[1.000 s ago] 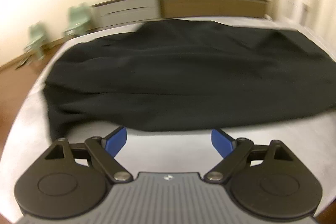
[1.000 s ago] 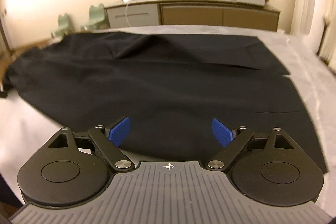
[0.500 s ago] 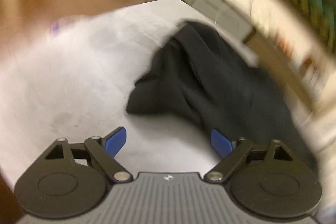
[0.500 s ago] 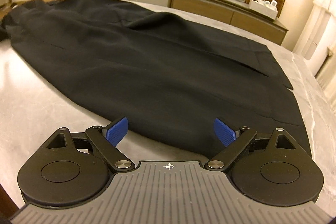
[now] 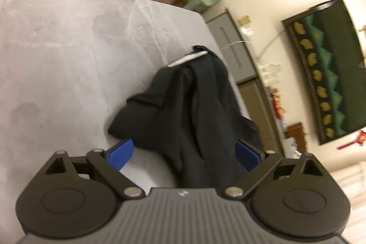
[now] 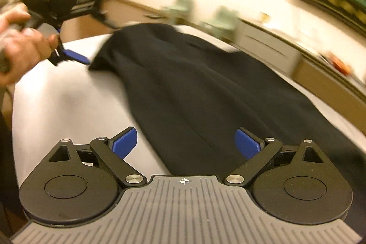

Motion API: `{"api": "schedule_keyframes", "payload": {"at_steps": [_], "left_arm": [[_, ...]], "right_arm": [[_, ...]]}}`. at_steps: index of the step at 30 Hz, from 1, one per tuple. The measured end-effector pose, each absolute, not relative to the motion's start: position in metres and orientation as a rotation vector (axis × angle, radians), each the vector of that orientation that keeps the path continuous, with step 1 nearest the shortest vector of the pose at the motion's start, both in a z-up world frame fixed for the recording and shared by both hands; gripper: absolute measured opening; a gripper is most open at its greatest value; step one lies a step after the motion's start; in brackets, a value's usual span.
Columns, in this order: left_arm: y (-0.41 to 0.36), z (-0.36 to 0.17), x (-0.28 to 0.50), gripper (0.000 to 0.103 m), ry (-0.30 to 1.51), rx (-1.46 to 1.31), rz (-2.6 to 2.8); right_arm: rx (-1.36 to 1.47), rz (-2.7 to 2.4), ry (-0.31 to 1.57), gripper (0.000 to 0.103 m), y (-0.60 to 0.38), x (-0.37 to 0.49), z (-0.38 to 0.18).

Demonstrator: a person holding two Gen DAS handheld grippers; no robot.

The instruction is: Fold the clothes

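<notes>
While a black garment [image 6: 205, 88] lies spread on the table [image 5: 57, 56], both the left gripper [image 5: 185, 152] and right gripper [image 6: 186, 143] hover wide open, empty, seemingly poised to pinch its edge.

Both grippers: left gripper [image 5: 184, 153], right gripper [image 6: 185, 144]. Ribbed grey housing, black linkage arms, silver pivot screws, blue ridged pads [image 6: 125, 142].

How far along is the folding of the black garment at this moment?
Done: the black garment lies spread along the grey table; no completed fold shows. In hand: the left gripper is open, its blue fingers straddling a bunched end of the cloth, not clamped. The right gripper is open too, over the near edge. Left: gripping and every fold.
</notes>
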State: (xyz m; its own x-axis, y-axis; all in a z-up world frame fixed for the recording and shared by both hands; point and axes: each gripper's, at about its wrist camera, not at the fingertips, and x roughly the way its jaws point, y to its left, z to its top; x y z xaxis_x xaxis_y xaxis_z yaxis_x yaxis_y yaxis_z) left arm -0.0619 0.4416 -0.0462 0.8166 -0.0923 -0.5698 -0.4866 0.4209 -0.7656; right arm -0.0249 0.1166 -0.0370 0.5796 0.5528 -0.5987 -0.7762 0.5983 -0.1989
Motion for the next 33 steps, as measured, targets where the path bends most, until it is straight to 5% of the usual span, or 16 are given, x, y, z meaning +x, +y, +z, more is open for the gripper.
{"api": "schedule_keyframes", "payload": {"at_steps": [3,5,7,8,9,10,15,17,23,25,27,28,30,32,33], "left_arm": [[0.448,-0.059,-0.05,0.103,0.616,-1.163,0.215],[0.455,-0.063,-0.045,0.102,0.617,-1.161,0.233],[0.46,-0.061,-0.049,0.078,0.605,-1.144,0.27],[0.462,-0.059,-0.052,0.032,0.6,-1.135,0.288],[0.464,-0.058,-0.054,0.006,0.594,-1.126,0.307],[0.467,-0.057,-0.056,0.002,0.588,-1.117,0.325],[0.479,-0.052,-0.067,0.003,0.558,-1.072,0.416],[0.484,-0.049,-0.072,0.011,0.545,-1.053,0.453],[0.481,-0.03,-0.083,0.014,0.496,-0.9,0.615],[0.465,-0.018,-0.073,0.025,0.484,-0.813,0.595],[0.444,-0.009,-0.053,0.055,0.5,-0.737,0.536],[0.435,-0.008,-0.038,0.061,0.517,-0.716,0.498],[0.422,-0.008,-0.011,0.072,0.56,-0.696,0.403],[0.413,-0.011,0.015,0.072,0.6,-0.675,0.345],[0.409,-0.013,0.028,0.074,0.621,-0.645,0.338]], "right_arm": [[-0.536,0.865,0.529,0.091,0.177,-0.012,-0.052],[-0.569,0.877,0.568,0.078,0.201,0.002,-0.064],[-0.573,0.87,0.601,0.049,0.213,0.016,-0.071],[-0.564,0.868,0.621,0.031,0.218,0.022,-0.073],[-0.543,0.86,0.645,0.0,0.22,0.029,-0.072],[-0.525,0.846,0.654,0.0,0.22,0.034,-0.069],[-0.399,0.859,0.604,0.0,0.188,0.027,-0.03],[-0.359,0.895,0.62,0.0,0.172,0.013,-0.023],[-0.373,1.002,0.773,0.0,0.146,-0.026,-0.06],[-0.36,1.026,0.803,0.0,0.134,-0.031,-0.064],[-0.35,1.053,0.832,0.0,0.123,-0.035,-0.065],[-0.363,1.066,0.842,0.0,0.12,-0.036,-0.064],[-0.386,1.091,0.848,0.006,0.114,-0.031,-0.058],[-0.389,1.084,0.809,0.028,0.103,-0.023,-0.044],[-0.383,1.068,0.784,0.047,0.098,-0.019,-0.035]]}}
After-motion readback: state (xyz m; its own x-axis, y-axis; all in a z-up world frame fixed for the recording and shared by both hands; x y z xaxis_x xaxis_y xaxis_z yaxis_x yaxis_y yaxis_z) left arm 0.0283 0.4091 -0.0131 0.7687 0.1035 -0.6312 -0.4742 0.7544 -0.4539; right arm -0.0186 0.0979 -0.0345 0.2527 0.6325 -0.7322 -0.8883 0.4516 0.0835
